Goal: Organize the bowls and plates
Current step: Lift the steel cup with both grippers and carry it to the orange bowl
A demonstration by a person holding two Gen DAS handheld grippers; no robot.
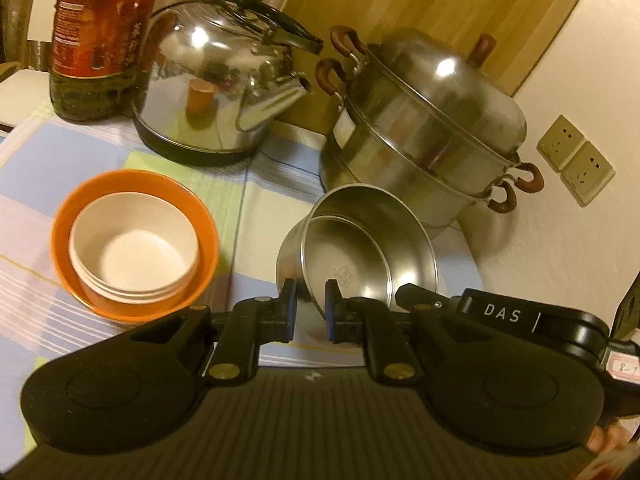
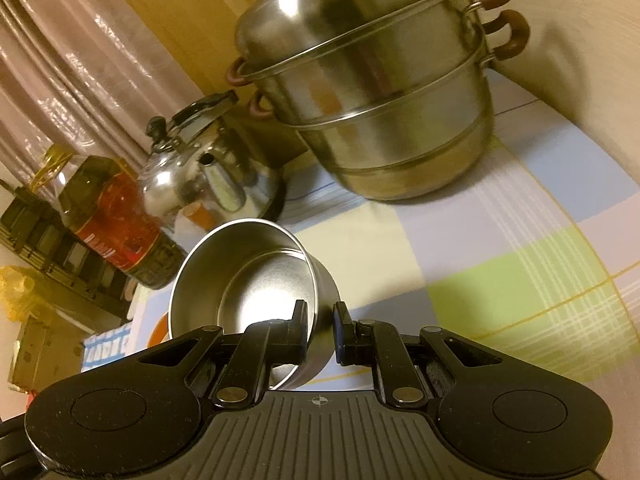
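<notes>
The checked cloth covered the table in pale blue, green and white squares. At two o'clock in the left view stood the steamer, a two-tier steel pot with a domed lid and brown loop handles. The kettle, rounded polished steel on a black base, sat at eleven o'clock, and the bottle beside it wore a red label whose print was too blurred to read.

The orange bowl lay at nine o'clock with white bowls nested inside, smooth and round.

Two steel bowls, tilted and nested, hung at centre. The left gripper was clamped on a rim, one finger inside, one outside; a stamped mark showed in the bowl's base, unreadable. "DAS" was printed on the black part at three o'clock.

The right gripper pinched the bowl wall likewise.
</notes>
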